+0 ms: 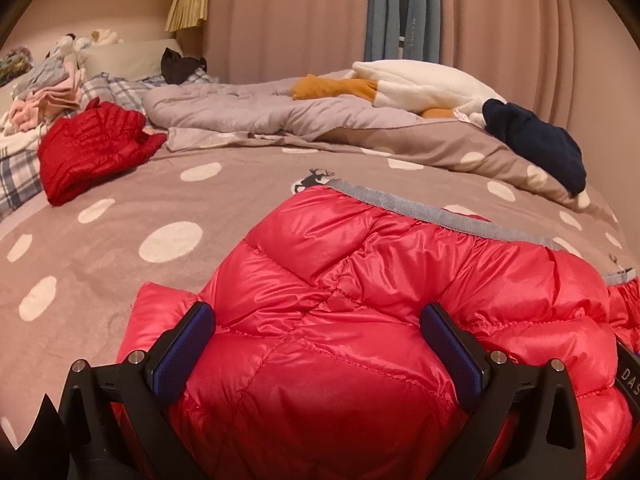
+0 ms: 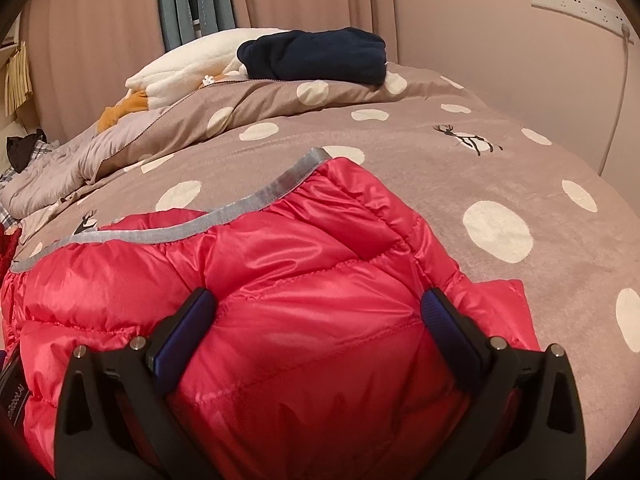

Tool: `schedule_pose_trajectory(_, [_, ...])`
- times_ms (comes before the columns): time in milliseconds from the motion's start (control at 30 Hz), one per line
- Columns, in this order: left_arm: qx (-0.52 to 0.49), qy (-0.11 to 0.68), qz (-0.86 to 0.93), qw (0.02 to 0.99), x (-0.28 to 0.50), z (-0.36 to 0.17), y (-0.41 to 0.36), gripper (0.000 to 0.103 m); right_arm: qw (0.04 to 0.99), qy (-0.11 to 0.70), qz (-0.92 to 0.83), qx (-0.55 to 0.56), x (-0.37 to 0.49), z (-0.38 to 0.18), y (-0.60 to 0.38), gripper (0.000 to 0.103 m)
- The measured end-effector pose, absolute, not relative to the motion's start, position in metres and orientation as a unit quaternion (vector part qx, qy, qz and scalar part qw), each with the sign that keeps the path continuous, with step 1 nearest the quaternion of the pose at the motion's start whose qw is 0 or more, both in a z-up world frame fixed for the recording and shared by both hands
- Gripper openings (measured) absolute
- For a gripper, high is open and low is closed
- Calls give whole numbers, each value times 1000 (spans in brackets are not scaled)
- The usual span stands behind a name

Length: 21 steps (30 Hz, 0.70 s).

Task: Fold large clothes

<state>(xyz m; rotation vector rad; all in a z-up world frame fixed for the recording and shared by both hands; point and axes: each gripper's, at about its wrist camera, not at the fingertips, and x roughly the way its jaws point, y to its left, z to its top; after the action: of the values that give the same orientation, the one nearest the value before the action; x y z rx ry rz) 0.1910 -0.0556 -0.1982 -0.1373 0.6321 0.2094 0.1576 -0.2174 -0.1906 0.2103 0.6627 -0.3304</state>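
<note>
A shiny red puffer jacket (image 1: 360, 280) with a grey hem band lies folded on the brown polka-dot bedspread (image 1: 120, 208). It fills the lower part of the right wrist view too (image 2: 280, 280). My left gripper (image 1: 318, 320) is open, its blue-padded fingers spread wide over the jacket's left part. My right gripper (image 2: 318, 308) is open in the same way over the jacket's right part. Neither gripper pinches any fabric. The jacket's near edge is hidden under the grippers.
A folded dark red jacket (image 1: 92, 148) lies at the left. A folded navy garment (image 2: 316, 56) sits on the bunched duvet (image 1: 280, 116) at the back, with white and orange plush items (image 1: 400, 84). Clothes are piled by the pillows (image 1: 48, 88). Curtains and walls surround the bed.
</note>
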Motion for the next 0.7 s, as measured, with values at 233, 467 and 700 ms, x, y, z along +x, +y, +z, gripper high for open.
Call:
schedule_pose_trajectory(233, [-63,311,105,943,191,-197,-55,102,928,319,-156,110,155,-190,-221,103])
schedule_pose_trajectory(467, [-64,309,104,943,190,-197,-55,102,929,316,-154,112,152,-190,-220,103])
schedule_pose_trajectory(700, [-63,310,105,943,190,-197,-55,102,930,315,-152,115,152,-190,-222,103])
